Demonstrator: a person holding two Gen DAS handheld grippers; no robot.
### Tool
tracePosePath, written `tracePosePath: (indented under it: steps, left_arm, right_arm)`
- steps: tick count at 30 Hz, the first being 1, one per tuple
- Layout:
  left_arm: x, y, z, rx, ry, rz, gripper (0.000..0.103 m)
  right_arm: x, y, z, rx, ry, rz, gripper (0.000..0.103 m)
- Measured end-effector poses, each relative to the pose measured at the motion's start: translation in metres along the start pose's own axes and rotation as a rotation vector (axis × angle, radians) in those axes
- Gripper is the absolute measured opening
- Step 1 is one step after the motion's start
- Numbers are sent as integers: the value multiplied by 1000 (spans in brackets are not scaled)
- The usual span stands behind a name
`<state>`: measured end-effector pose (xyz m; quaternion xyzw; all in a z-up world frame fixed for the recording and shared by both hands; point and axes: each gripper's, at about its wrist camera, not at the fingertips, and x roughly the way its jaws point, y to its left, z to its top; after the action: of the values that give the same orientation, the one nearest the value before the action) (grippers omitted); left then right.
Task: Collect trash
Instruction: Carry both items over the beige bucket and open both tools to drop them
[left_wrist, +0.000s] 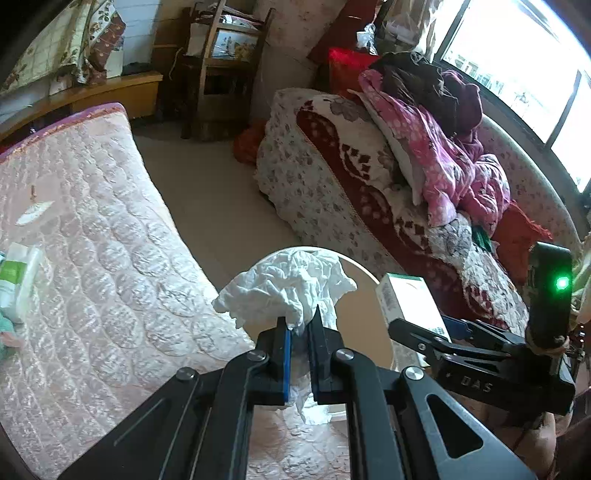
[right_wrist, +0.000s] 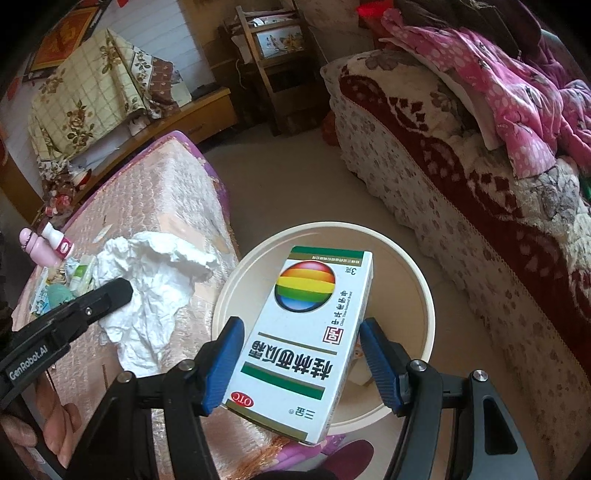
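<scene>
A crumpled white tissue (left_wrist: 288, 288) is pinched in my left gripper (left_wrist: 300, 325), which is shut on it above the rim of a cream round bin (left_wrist: 364, 273). In the right wrist view the same tissue (right_wrist: 147, 280) hangs from the left gripper's finger (right_wrist: 107, 295) beside the bin (right_wrist: 417, 280). My right gripper (right_wrist: 301, 354) is shut on a white medicine box (right_wrist: 299, 343) with a rainbow ball print, held over the bin's opening. The box (left_wrist: 406, 299) also shows at the right of the left wrist view.
A pink quilted mattress (left_wrist: 92, 258) lies left of the bin, with small bottles (right_wrist: 51, 247) and packets (left_wrist: 14, 280) on it. A sofa with floral cover (left_wrist: 332, 184) and pink clothes (left_wrist: 436, 158) stands to the right. Beige floor (left_wrist: 207, 192) runs between them.
</scene>
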<state>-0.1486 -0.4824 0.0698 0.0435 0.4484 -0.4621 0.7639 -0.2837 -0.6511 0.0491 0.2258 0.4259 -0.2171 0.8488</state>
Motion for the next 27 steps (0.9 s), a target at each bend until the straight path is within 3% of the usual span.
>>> tracePosePath:
  steps: [2,4,5,6,8,12,27]
  left_arm:
    - [2,-1,-2,-3,1,-9,9]
    - [3,-2,-4,3,9,9,26]
    - [3,-3,-5,5,15,22,52]
    - [2,-2,-6,2,8,22,66]
    - [-5,0,-9,0,-23,6,66]
    - [-12,4,-10,14,-35,44,66]
    - [-76,61,-31,6,-107,298,66]
  right_arm:
    - [2,-1,0,3,0,-16,69]
    - [5,-4,1,20,2,-25,70]
    - [8,-6,1,38,16,-34,70]
    - [9,-8,1,46,25,-41,71]
    - [12,-11,0,63,33,-51,73]
    - [13,-10,-2,66,36,-42,76]
    - [14,63,-5,-57,32,31,76]
